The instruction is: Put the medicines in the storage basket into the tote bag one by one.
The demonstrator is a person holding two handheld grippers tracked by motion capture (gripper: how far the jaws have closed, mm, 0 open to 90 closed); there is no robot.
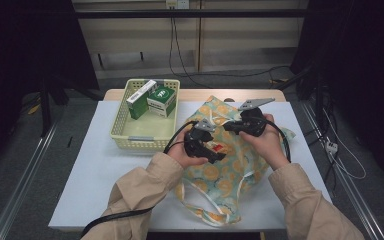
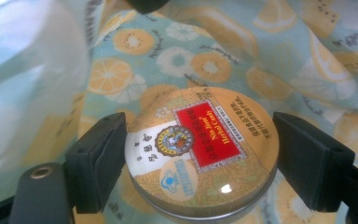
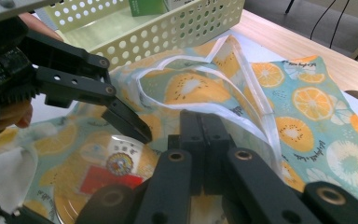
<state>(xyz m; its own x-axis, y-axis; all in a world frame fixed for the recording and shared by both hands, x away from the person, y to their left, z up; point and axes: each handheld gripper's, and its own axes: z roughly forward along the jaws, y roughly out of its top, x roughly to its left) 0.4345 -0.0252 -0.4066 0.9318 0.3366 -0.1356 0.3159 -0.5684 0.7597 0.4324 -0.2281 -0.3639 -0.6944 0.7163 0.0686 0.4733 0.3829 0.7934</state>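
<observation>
Landmark: I place everything against the fruit-print bag [image 1: 230, 165], which lies on the desk [image 1: 95, 170].
Left hand [image 1: 182, 152]: my forearm comes in low, the hand wrapped around the left tongs [image 2: 198, 156] at the bag's near-left part, pointing across the fabric.
Left tongs state: the jaws stand partly open on either side of a round tin [image 2: 203, 151]; the pads look just at its rim, but I cannot tell whether they press it.
Tin: it lies on the bag's print, lid up with a red label.
Right hand [image 1: 265, 140]: held over the bag's middle, the right tongs [image 3: 200, 133] aimed back toward the left ones.
Right tongs state: jaws closed together on the bag's white-edged fabric.
Basket [image 1: 130, 132]: just left of the bag, holding green boxes [image 1: 152, 100].
</observation>
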